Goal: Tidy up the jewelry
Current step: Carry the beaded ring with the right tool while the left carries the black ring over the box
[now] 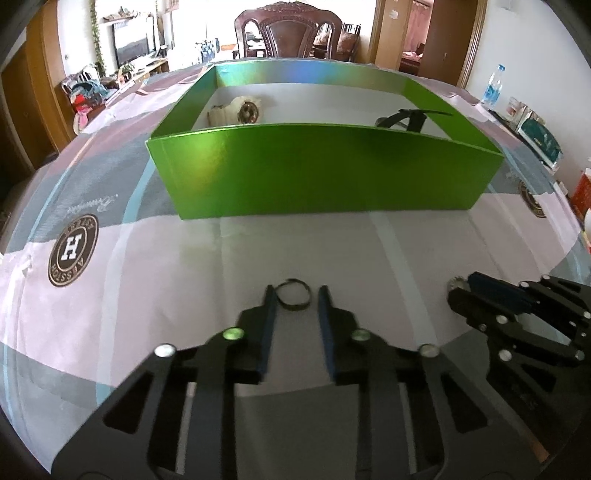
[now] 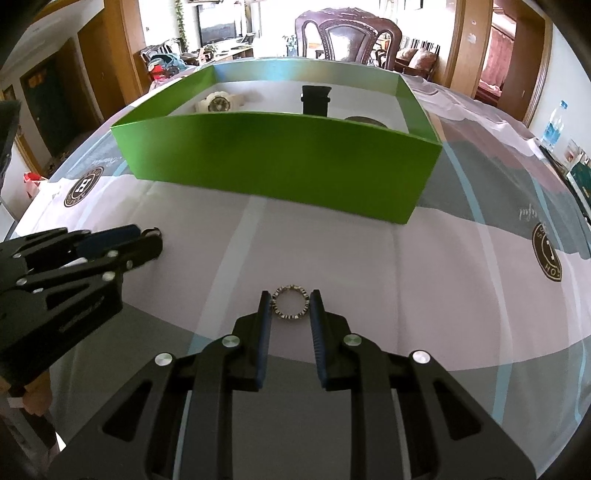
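A thin dark ring (image 1: 293,294) lies on the tablecloth between the open fingers of my left gripper (image 1: 296,295). A silver patterned ring (image 2: 291,301) lies between the open fingers of my right gripper (image 2: 290,300), touching the left finger. Neither ring is clamped. The green box (image 1: 325,170) stands beyond both grippers; it also shows in the right wrist view (image 2: 280,158). Inside it lie a white watch (image 2: 218,101), a black watch (image 2: 315,99) and a dark round piece (image 2: 364,121). The right gripper shows at the right of the left wrist view (image 1: 458,290).
The table wears a pink, grey and blue cloth with round brown logos (image 1: 73,254). A carved wooden chair (image 1: 288,31) stands behind the table. Boxes and a water bottle (image 1: 493,86) sit along the right edge.
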Demonstrator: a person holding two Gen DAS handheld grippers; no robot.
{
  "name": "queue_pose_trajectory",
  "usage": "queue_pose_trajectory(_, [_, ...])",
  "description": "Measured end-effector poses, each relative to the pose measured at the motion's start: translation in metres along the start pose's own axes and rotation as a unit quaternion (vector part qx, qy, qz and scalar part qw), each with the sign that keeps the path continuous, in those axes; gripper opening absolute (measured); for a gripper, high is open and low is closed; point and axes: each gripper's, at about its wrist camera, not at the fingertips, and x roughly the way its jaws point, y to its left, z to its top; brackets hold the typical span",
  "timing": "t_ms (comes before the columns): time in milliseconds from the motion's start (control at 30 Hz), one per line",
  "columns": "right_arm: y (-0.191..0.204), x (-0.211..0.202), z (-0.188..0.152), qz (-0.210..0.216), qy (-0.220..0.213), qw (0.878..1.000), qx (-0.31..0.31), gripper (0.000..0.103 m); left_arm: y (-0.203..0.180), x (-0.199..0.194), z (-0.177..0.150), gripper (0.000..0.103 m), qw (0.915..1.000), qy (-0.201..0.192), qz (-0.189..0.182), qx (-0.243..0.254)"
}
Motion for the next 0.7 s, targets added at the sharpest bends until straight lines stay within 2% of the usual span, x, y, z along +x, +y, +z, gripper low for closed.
queue_pose_trajectory(200, [0.000,-0.002,0.001,0.001,-0.002,1.000,0.003,0.021,0.004,-0.008,0.002,0.019,0.9999,-0.008,-0.002,-0.006])
queue_pose_trajectory(400, [-0.006,-0.030,0.020,-0.011,-0.044,0.999,-0.002,0.021,0.008,-0.037,0.017,0.019,0.9991,-0.042,-0.005,-0.003])
queue_pose_trajectory(600, [-0.010,-0.065,0.061,-0.034,-0.113,0.993,-0.014,0.021,0.011,-0.068,0.060,0.019,0.9952,-0.098,0.001,0.005])
queue_pose_trajectory(700, [-0.014,-0.068,0.089,-0.040,-0.131,0.990,-0.015,0.021,0.014,-0.072,0.091,0.019,0.9934,-0.114,0.006,0.002])
